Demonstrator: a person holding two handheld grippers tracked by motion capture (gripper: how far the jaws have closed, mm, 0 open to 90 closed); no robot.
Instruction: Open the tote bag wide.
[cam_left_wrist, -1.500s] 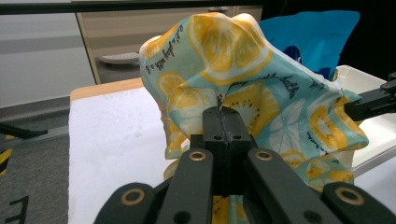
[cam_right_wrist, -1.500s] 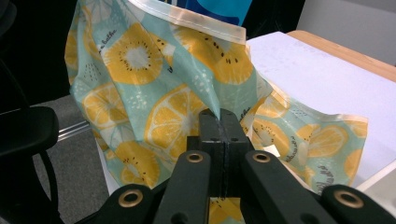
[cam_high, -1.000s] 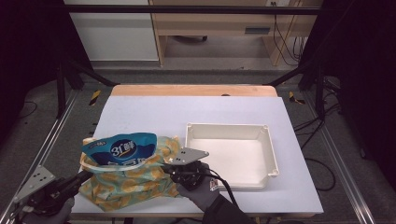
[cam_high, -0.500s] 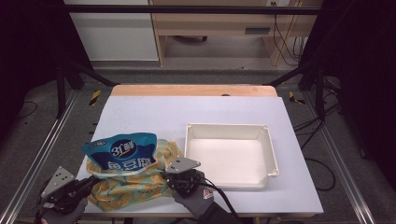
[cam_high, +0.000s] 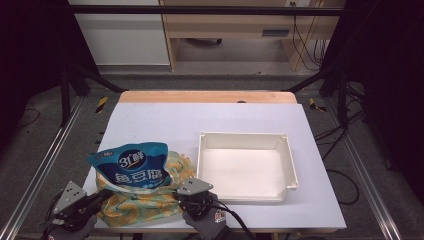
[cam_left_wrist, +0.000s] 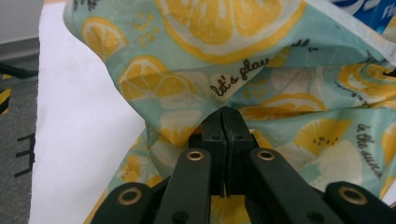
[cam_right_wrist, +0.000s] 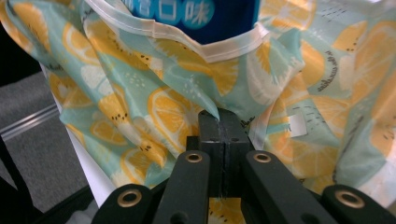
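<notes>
Both grippers have come down, and the bag (cam_high: 142, 202) now sags at the table's (cam_high: 210, 117) near left edge beside the tray (cam_high: 245, 165). The left gripper (cam_high: 97, 199) and right gripper (cam_high: 181, 196) each pinch its cloth shut. It reads "let's play"; a blue pack (cam_high: 132, 167) pokes out.

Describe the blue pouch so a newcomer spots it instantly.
Start at the white table and go to its near left corner, left of the white tray. There a lemon-print cloth bag lies bunched; the blue pouch sticks out of its mouth, the one glossy blue thing with white lettering.
</notes>
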